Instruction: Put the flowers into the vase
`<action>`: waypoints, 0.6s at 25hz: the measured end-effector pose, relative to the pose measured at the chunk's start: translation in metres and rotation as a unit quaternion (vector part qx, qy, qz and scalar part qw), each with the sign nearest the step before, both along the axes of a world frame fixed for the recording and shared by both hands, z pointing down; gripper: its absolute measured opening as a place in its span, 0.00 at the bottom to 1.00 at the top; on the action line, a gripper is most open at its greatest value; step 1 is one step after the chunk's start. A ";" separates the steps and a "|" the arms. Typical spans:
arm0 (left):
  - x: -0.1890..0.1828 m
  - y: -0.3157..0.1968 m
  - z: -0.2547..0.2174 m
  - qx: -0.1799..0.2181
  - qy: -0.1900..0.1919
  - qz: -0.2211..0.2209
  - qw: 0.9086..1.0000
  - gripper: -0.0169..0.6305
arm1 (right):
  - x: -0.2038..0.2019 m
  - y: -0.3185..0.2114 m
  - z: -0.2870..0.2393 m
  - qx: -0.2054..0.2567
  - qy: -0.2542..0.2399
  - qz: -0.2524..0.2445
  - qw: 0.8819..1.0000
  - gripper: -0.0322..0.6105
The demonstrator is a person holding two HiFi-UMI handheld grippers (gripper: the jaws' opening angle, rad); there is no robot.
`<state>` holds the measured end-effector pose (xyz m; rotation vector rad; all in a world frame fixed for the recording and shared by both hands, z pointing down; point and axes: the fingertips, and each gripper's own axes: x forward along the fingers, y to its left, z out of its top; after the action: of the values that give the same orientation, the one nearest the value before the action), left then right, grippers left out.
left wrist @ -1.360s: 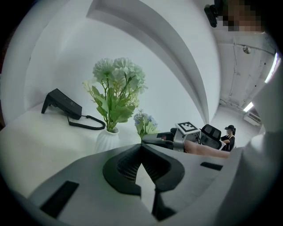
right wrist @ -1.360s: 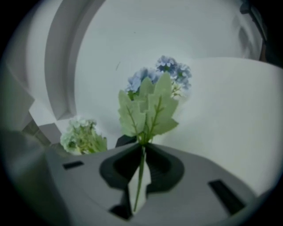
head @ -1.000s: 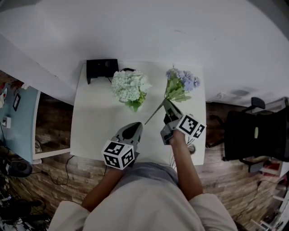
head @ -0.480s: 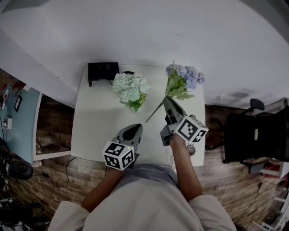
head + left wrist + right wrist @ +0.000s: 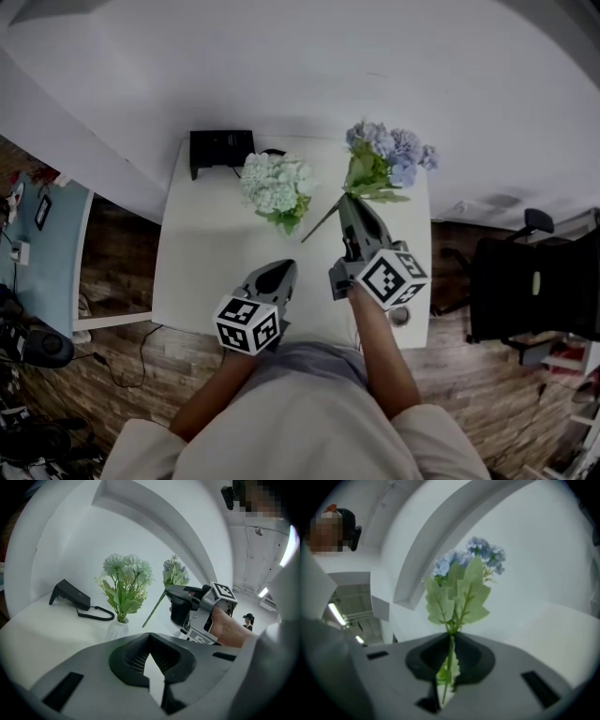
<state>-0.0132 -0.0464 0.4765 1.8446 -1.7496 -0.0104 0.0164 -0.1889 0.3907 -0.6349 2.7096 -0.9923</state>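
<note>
White table [image 5: 187, 272], black device [image 5: 220, 150] with cord at the back left. Left gripper [image 5: 275, 274] sits low at the near edge, jaws together, nothing in them. Right gripper [image 5: 347, 202] is clamped on the blue flower [image 5: 394, 155], pads pinching the thin green stem [image 5: 451, 653] just below the leaves. The head stands up off the table, right of the vase and clear of it, and the bare stem end pokes out down-left of the jaws. The small white vase [image 5: 117, 630] is mid-table, already holding a pale green bunch [image 5: 275, 183]. Judgement: the sprig is light and top-heavy, and the stem is thin, fairly stiff and likely to twist or slide in the pads. Best hold is low on the bare stem, as here, with the free end left for the narrow neck. The vase looks light and crowded, so it could tip when the stem goes in.
</note>
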 end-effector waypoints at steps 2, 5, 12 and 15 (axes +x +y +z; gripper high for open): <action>-0.002 0.001 0.000 -0.001 0.000 0.000 1.000 0.06 | -0.003 0.001 -0.002 0.007 -0.003 0.000 1.000 0.12; -0.001 0.002 0.001 -0.003 0.001 0.003 1.000 0.06 | -0.007 0.003 -0.007 0.016 -0.008 0.000 1.000 0.12; -0.002 0.006 0.005 -0.013 0.001 0.010 1.000 0.06 | -0.010 0.003 -0.013 0.045 -0.024 0.014 0.999 0.12; -0.004 0.007 0.007 -0.016 0.000 0.012 1.000 0.06 | -0.015 0.003 -0.012 0.055 -0.019 0.017 0.998 0.12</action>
<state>-0.0174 -0.0394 0.4830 1.8428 -1.7172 0.0276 0.0012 -0.1855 0.3786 -0.6341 2.6888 -0.8315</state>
